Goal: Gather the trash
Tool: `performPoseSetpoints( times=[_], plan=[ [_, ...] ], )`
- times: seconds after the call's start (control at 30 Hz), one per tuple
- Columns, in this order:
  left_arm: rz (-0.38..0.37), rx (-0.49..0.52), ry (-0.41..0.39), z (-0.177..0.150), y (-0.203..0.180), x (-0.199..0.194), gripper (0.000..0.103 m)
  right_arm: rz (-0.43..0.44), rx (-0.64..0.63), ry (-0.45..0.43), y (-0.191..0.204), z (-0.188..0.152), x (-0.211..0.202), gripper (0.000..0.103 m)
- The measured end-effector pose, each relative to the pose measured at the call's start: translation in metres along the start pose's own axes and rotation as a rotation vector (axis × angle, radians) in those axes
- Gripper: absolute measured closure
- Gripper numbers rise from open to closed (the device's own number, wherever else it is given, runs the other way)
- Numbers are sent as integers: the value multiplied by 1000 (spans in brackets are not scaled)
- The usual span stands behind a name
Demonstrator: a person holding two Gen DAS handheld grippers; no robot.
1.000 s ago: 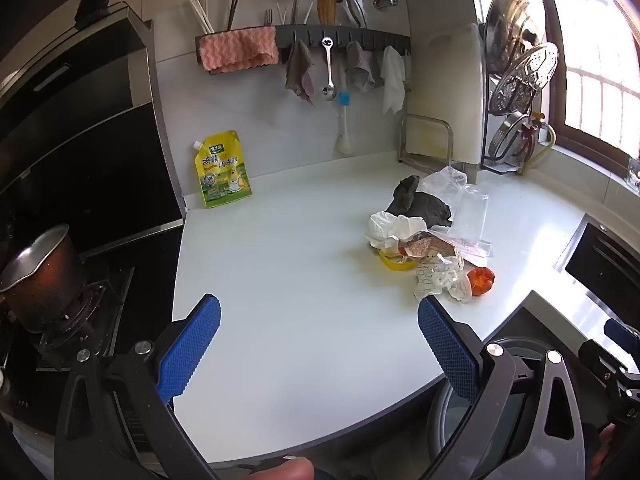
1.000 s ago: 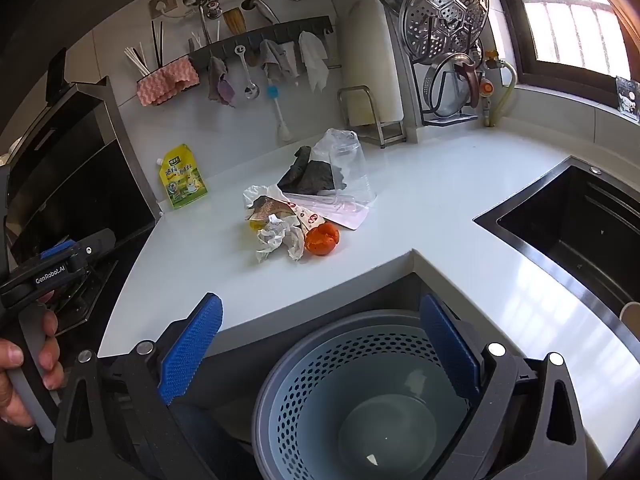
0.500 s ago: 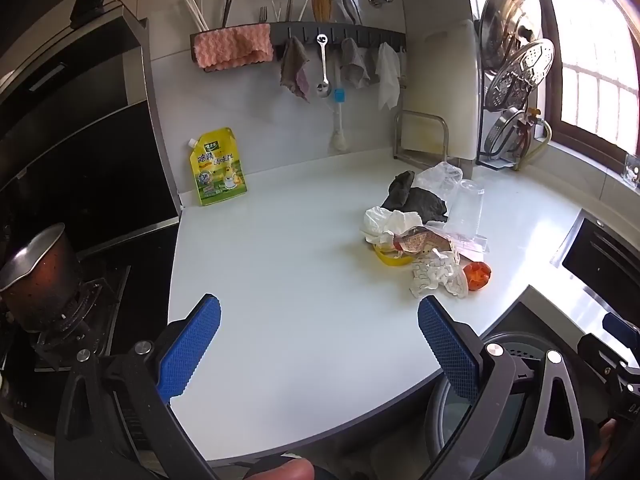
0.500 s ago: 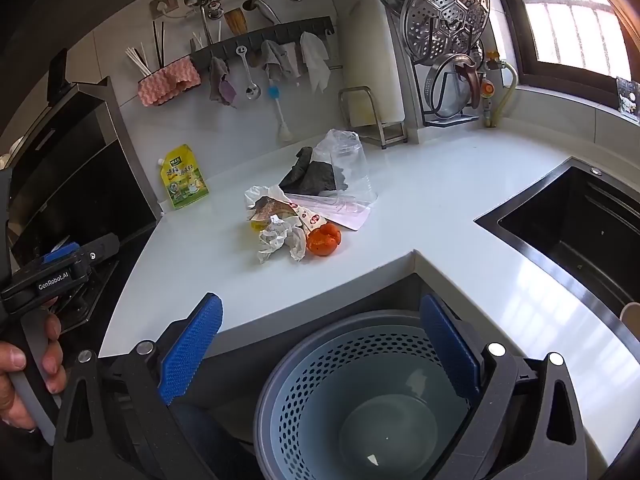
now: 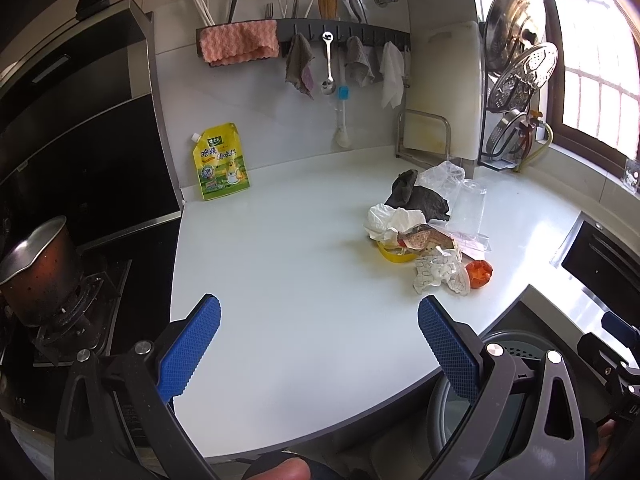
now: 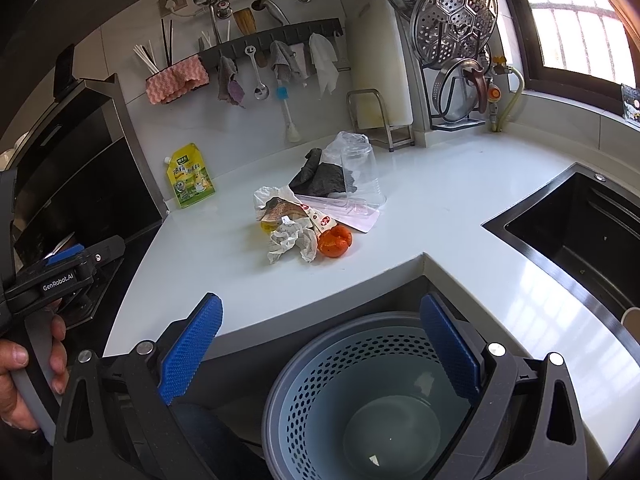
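The trash pile [image 6: 316, 220] is sitting mid-tabletop [image 5: 280, 280], near the edge above the gray bin [image 6: 360, 400]. Both the left hand-held gripper [image 5: 318, 344] and right hand-held gripper [image 6: 320, 344] are gaping wide, holding nothing. Loose crumpled paper [image 6: 290, 242] and the round orange peel [image 6: 334, 242] are risking a slip or roll off the edge.

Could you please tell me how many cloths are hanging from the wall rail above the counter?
4: a pink cloth draped over the rail's left end, a grey cloth left of the ladle, another grey cloth right of it, and a white cloth farthest right. None seems hidden.
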State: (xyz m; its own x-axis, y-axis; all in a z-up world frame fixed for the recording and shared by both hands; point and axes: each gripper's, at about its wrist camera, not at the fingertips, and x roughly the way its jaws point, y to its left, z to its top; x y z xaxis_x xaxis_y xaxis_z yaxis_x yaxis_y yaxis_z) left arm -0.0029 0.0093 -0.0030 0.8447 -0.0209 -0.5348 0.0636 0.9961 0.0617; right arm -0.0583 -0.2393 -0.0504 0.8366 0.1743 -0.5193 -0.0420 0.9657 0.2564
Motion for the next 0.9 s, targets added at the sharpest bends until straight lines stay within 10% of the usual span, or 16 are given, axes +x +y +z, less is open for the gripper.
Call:
performPoseSetpoints(
  times=[0.9],
  plan=[
    [-24, 16, -2, -1, -5, -9, 6, 2, -15, -6, 5, -1, -8, 9]
  ],
)
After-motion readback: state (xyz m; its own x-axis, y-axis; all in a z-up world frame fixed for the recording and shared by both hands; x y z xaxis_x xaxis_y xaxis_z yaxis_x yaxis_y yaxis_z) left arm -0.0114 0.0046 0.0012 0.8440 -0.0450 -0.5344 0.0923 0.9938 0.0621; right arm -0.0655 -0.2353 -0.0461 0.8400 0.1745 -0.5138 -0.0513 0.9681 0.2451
